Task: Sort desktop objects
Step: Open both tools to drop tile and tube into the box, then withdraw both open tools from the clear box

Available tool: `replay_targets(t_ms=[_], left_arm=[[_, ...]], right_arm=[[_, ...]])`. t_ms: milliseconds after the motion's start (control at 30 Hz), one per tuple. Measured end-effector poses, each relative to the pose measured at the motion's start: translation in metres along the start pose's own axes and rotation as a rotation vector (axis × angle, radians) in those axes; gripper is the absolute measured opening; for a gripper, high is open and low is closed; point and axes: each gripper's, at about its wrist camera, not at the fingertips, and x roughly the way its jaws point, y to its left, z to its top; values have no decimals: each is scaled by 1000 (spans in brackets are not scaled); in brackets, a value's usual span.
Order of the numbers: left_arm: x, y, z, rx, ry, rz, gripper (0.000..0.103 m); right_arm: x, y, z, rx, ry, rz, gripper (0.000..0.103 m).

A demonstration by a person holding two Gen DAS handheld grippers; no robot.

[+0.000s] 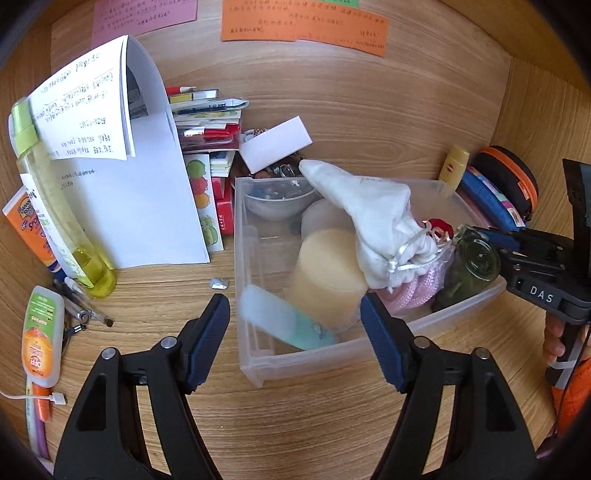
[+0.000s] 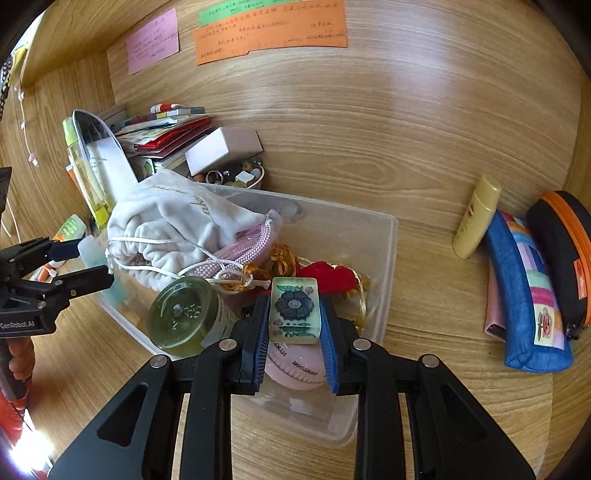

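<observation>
Right gripper (image 2: 294, 317) fingers clamped on a small glossy rectangular flower-painted tile (image 2: 294, 311) above the clear plastic bin (image 2: 384, 258) on the wooden bench (image 2: 424, 155), left gripper (image 1: 295, 317) fingers apart and empty over the bin's near corner, white drawstring pouch (image 1: 373, 221) beyond.

The pale oak-grain wooden desk (image 2: 424, 155) carries a clear, colourless plastic bin (image 2: 384, 236). In the bin lie a white velvet drawstring pouch (image 2: 177, 218) with faint gold lettering, a pink woven cord bag (image 2: 243, 251), a translucent olive-green glass jar (image 2: 184, 317) and a red and gold ornament (image 2: 328, 277). Between blue pads sits a cream tile printed with a dark blue flower and green marks (image 2: 293, 310). To the right are a yellow squeeze bottle (image 2: 476, 221), a blue fabric pouch with multicoloured stripes (image 2: 528, 295) and a black case edged in orange (image 2: 561, 251). On the far wall hang pink (image 2: 153, 40), orange (image 2: 269, 35) and green (image 2: 258, 9) paper notes. At the left stands a lime-green translucent bottle (image 1: 51, 206), beside an orange sunscreen tube (image 1: 31, 232).
</observation>
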Motion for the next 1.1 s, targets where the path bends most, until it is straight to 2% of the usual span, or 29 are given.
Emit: replay_targets(t_ms=[167,300,467,600,633,700,833,900,1100], left_arm=[[-3,-1,0,0,4,-9,73],[-7,0,0,-4,14,-22,73],[-14,1,0,-15,5,-19,75],[-22,0,0,-13,-15,15,77],[-24,-1,-1,-14,-19,21,79],[-29,-2,-1,-20,-31,38,89],[-38,-6,-3,-15,-59,63,90],[-42,-8,-5,-8,-68,65,93],[-50,-12,-11,-10,-84,68,95]], right_arm=[[-3,0,0,-2,3,-18,30],[-11,0,2,-3,-30,-55,50],[-26,1,0,-5,-57,-56,60],[-40,7,-4,-29,-84,-133,84],[-46,8,-6,-33,-95,-138,84],[-55,11,-8,-37,-106,-127,84],[-69,19,-12,-44,-119,-92,88],[-75,24,-15,-54,-132,-90,95],[-95,36,-25,-66,-177,-73,97]])
